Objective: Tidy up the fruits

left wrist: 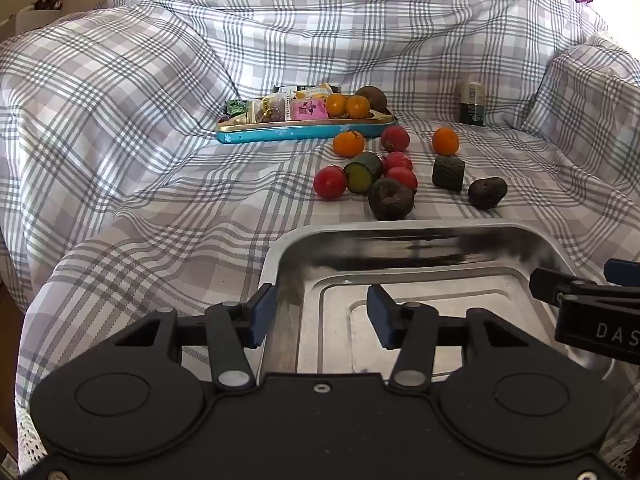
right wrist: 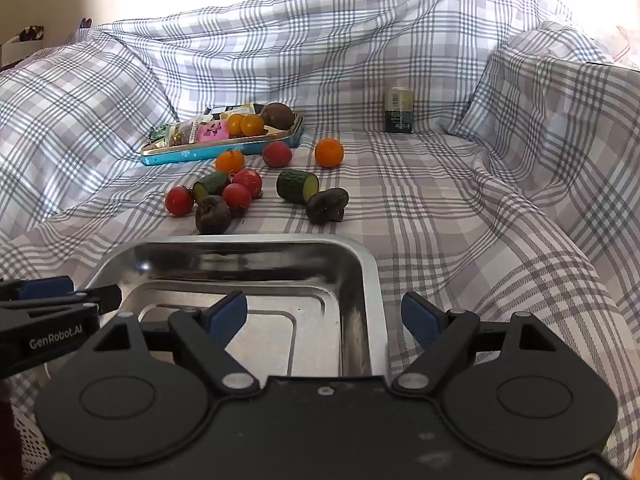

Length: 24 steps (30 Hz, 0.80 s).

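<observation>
Barely begun | steel tray (left wrist: 420, 236) empty | loose fruits (left wrist: 390, 198) unsorted | left tool (left wrist: 320, 318), right tool (right wrist: 324, 316) gaping, empty

Blown-out backlight — fisheye-warped edges

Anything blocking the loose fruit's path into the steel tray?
Nothing visible. The steel tray lies empty just in front of the loose fruit, only bare checked cloth between. The open left gripper and right gripper straddle its side walls.
</observation>
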Available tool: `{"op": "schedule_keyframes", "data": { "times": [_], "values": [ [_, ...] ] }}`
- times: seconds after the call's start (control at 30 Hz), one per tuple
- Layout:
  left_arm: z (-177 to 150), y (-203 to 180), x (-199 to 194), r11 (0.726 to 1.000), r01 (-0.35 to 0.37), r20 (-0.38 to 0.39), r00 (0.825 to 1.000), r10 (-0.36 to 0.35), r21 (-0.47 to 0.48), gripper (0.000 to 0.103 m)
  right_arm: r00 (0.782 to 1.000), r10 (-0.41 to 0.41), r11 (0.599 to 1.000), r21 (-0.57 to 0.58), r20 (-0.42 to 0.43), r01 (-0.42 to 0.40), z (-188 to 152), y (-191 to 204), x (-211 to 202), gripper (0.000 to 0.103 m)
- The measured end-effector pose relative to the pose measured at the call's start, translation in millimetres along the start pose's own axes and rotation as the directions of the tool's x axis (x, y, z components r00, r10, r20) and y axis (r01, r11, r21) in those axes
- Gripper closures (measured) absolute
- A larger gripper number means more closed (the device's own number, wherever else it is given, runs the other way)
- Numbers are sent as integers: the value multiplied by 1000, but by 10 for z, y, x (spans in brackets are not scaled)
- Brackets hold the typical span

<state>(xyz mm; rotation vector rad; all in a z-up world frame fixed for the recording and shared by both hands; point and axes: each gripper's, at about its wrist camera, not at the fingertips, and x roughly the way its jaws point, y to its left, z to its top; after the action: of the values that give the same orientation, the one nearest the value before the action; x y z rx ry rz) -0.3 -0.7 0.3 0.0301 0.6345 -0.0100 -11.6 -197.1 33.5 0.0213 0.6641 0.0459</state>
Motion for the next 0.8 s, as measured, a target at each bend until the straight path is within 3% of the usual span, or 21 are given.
{"op": "schedule_keyframes", "data": {
  "times": [0.8],
  "values": [
    [-16, 8, 7, 1000, 4, -3, 1000, -4, -1, 46, 1000, -8, 1000, -13, 7, 8, -3, 3, -6, 15]
  ]
}}
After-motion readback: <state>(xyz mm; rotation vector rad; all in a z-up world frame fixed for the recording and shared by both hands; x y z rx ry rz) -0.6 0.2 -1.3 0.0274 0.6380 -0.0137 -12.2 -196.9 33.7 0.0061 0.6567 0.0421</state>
